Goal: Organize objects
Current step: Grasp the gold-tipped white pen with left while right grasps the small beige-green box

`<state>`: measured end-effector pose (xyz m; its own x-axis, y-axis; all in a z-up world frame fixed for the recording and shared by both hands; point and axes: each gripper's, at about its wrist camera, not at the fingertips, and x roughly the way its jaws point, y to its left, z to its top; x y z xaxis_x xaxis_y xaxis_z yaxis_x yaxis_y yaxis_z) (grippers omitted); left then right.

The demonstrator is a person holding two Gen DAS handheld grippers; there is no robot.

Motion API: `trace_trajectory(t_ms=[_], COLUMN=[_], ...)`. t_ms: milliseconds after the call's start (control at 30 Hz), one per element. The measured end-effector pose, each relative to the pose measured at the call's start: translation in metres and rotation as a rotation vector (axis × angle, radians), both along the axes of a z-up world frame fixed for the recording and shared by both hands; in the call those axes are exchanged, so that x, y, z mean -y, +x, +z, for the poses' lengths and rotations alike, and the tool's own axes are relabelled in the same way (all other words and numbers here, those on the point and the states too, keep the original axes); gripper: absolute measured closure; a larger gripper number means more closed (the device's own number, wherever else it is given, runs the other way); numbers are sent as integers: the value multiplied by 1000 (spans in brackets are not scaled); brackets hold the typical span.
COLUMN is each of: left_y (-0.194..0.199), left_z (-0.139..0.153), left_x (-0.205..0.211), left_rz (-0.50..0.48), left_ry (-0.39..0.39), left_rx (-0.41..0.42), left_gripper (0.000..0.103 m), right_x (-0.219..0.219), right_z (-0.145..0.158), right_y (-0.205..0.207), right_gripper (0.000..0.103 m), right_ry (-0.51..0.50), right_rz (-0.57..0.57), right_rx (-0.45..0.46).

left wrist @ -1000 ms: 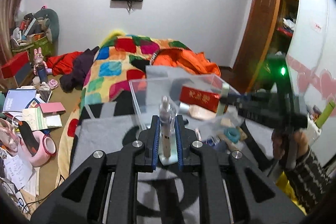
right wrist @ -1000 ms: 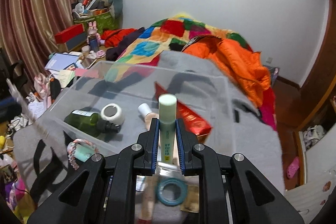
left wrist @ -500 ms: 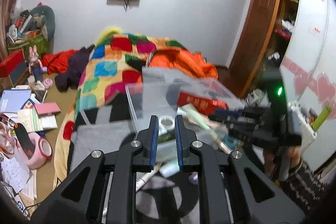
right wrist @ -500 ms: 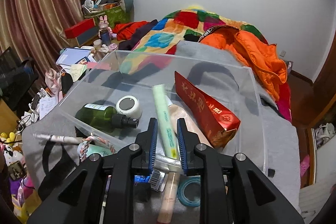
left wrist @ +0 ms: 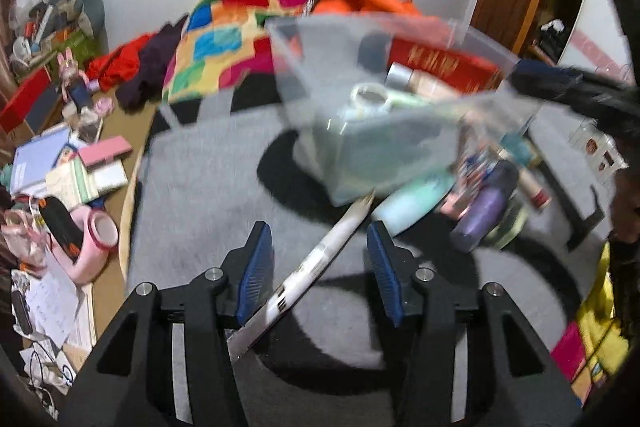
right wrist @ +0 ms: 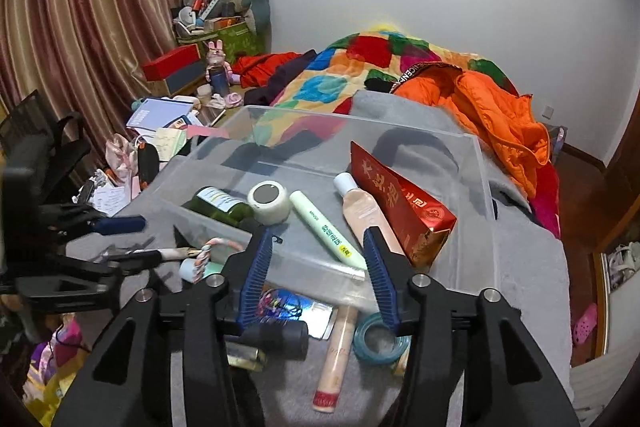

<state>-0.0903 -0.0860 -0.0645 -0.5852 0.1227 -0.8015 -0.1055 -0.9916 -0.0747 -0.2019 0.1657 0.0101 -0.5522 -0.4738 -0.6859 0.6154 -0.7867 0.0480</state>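
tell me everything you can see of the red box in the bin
The red box is a long, flat carton, seemingly glossy card, with gold characters along its face and a gold seal near its end. It sits inside the clear plastic bin at its right side, tilted on a long edge, seemingly leaning toward the right wall. A peach bottle lies close along its left side. Its far end is hidden behind itself.

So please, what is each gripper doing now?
Left gripper: opening, white tube lies loose between its jaws.
Right gripper: opening, holding nothing.
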Motion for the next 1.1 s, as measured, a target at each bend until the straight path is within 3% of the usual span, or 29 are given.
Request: trace_trajectory(t_ms=[200,267,300,500,867,1100], left_y=[11,15,17,37,73,63], left_z=[-9,-8,-7,-3,2,-3], left_x=[0,-1,-1,-5,0,-7], left_rz=[-29,-35,-38,-45,-7,-34], left_ry=[14,10,9,-7,78,32], left_rx=[-4,-3,1,9,27,40], left_gripper=[54,65,79,93,93,92], right_x=[-4,-5,-6,-12,-12,0], right_z=[0,0,0,-3,-25,-53], right_y=[7,8,10,25,56,54], right_gripper=[50,50,50,50,50,50], right_ry=[-8,-12,-13,-22,-19,-6], right_rz=[1,0,1,11,59,67], right_rx=[-1,3,5,9,72,164])
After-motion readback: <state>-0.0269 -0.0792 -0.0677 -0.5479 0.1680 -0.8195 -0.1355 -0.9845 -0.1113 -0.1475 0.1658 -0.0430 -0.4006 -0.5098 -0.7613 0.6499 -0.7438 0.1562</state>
